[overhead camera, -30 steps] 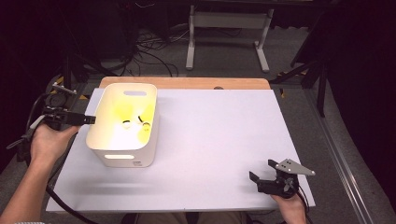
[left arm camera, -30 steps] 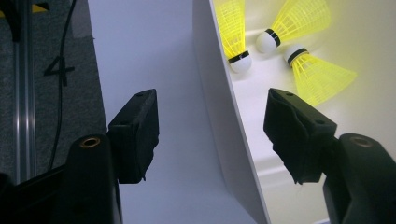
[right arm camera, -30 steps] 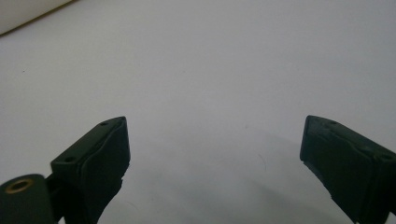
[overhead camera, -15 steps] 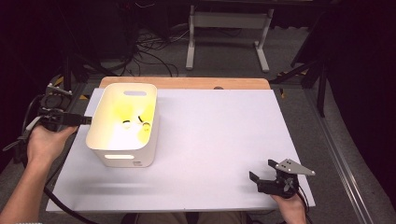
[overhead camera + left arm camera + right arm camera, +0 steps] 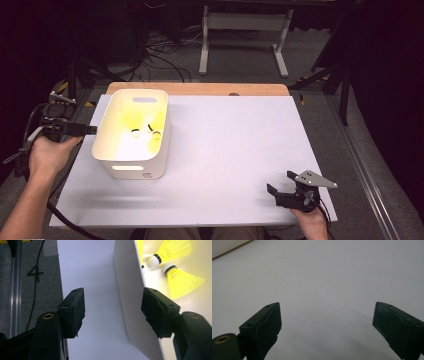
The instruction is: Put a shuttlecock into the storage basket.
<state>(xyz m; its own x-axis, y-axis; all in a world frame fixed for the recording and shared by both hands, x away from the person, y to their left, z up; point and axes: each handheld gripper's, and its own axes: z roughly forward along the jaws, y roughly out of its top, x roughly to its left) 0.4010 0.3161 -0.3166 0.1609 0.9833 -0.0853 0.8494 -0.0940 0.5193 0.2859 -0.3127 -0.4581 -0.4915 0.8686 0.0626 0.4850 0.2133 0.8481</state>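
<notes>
White bench [image 5: 225, 150] carries a white tub [image 5: 132, 134] at its left, yellow shuttlecocks [image 5: 182, 277] inside. Left gripper [image 5: 113, 308] straddles the tub's wall, jaws wide, one inside, not pressing. Right gripper [image 5: 284, 186] rests near the front right corner, open and empty.

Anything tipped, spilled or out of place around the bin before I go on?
Nothing stands out. The white bin sits upright on the table, with the yellow shuttlecocks inside it and none spilled. The left gripper straddles the bin's side wall with fingers open; the right gripper rests open near the table's front corner.
</notes>
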